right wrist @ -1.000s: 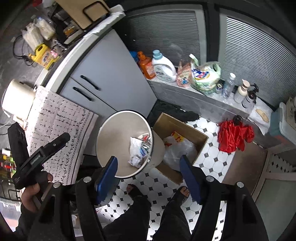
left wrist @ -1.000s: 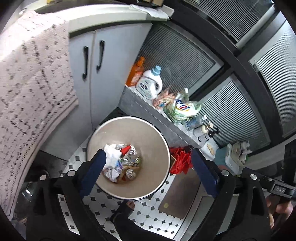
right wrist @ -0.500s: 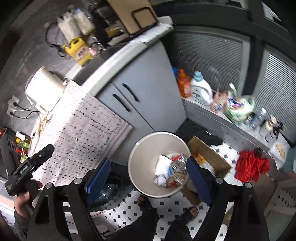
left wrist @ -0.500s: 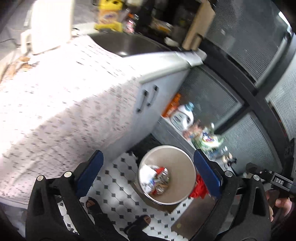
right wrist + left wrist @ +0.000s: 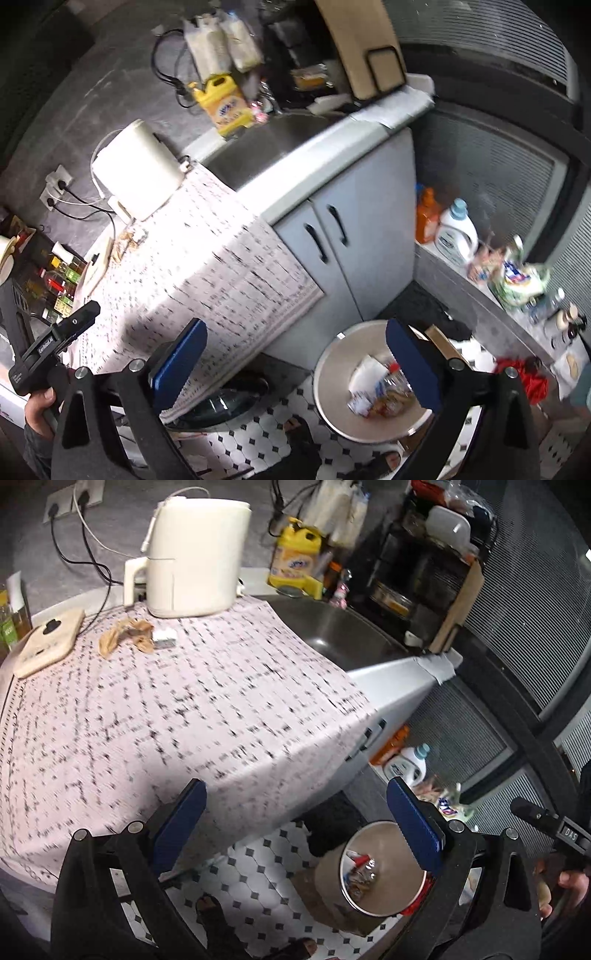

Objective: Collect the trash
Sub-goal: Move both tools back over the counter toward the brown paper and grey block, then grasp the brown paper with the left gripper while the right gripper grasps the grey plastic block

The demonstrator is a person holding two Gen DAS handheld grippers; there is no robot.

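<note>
My left gripper (image 5: 295, 823) hangs open and empty over the edge of the counter's patterned cloth (image 5: 184, 720). A crumpled brown paper (image 5: 125, 637) and a small white scrap (image 5: 164, 637) lie on the cloth near the white air fryer (image 5: 192, 557). Down on the floor stands the round metal bin (image 5: 395, 890) with trash (image 5: 360, 871) in it. My right gripper (image 5: 295, 362) is above the bin (image 5: 343, 365); its jaws are opening with nothing between them. The brown paper (image 5: 123, 245) shows small in that view.
A sink (image 5: 343, 635), a yellow detergent jug (image 5: 295, 557) and a wooden board (image 5: 48, 642) are on the counter. Beside the bin sit a cardboard box (image 5: 443, 339) and a red bag (image 5: 524, 373). Bottles (image 5: 456, 232) line a low ledge. Feet stand on the tiled floor (image 5: 251, 878).
Both grippers have risen away from the bin, which has shrunk toward the lower right. The counter top with cloth and air fryer has come into view. The right jaws have widened.
</note>
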